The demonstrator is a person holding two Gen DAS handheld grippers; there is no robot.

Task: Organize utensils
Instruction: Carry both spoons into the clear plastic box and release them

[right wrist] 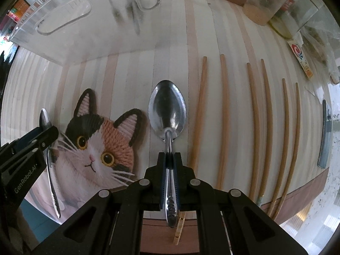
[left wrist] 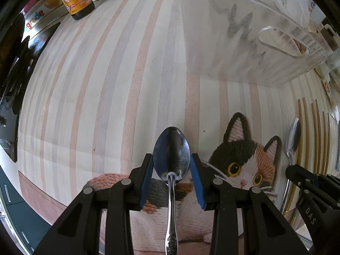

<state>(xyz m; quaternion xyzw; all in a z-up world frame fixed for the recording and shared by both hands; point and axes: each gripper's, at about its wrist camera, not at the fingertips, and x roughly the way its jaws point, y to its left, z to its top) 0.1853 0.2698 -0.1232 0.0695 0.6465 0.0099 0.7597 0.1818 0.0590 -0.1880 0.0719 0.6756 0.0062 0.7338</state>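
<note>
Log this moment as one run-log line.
left gripper: open around spoon | right gripper: shut on second spoon | chopsticks: on table | clear bin: beyond

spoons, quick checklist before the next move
1. Right gripper jaws shut on its spoon handle: ok.
2. Left gripper jaws grip its spoon: not ok, jaws open either side of the bowl.
3. Left spoon lying on cat mat: cannot tell.
4. Clear bin ahead in view: ok.
5. Chopsticks apart from the right spoon: ok.
</note>
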